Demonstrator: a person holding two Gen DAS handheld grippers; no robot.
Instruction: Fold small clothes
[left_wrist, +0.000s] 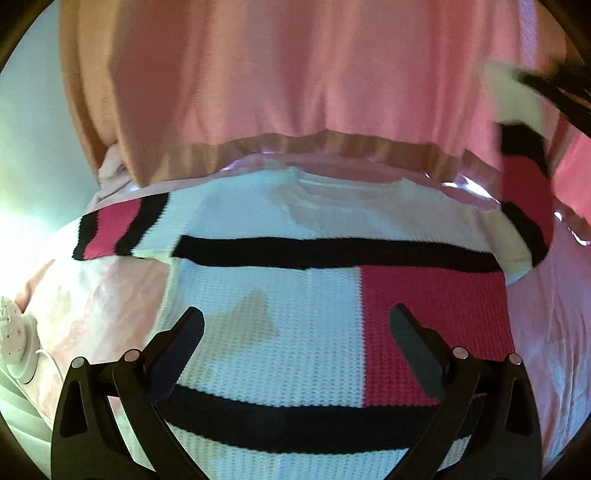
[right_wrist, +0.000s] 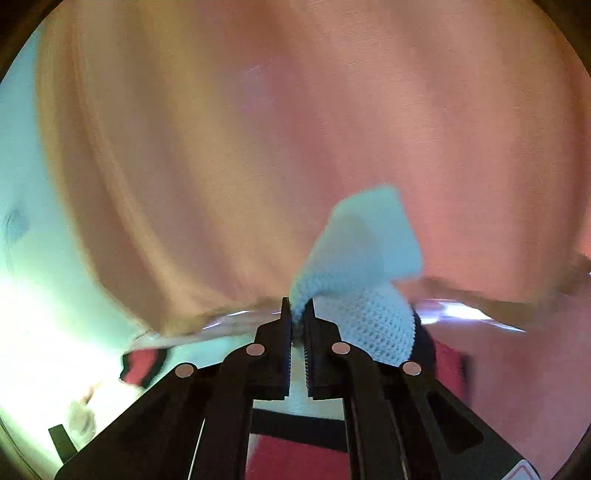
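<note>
1. Right gripper (right_wrist: 298, 308) pinches the white cuff of the sweater's right sleeve (right_wrist: 364, 266), lifted, probably to fold it inward.
2. Left gripper (left_wrist: 295, 325) hangs spread above the knit sweater (left_wrist: 280, 332), gripping nothing.
3. Sweater lies flat on the pink bedsheet (left_wrist: 546, 332).

Your left gripper (left_wrist: 295, 321) has matte black fingers (left_wrist: 184, 332) on slotted black linkage arms, each pinned with round silver rivets. Your right gripper (right_wrist: 298, 314) matches it in the lower centre, its inner pads (right_wrist: 287, 354) finely ribbed, with four silver rivets.
</note>
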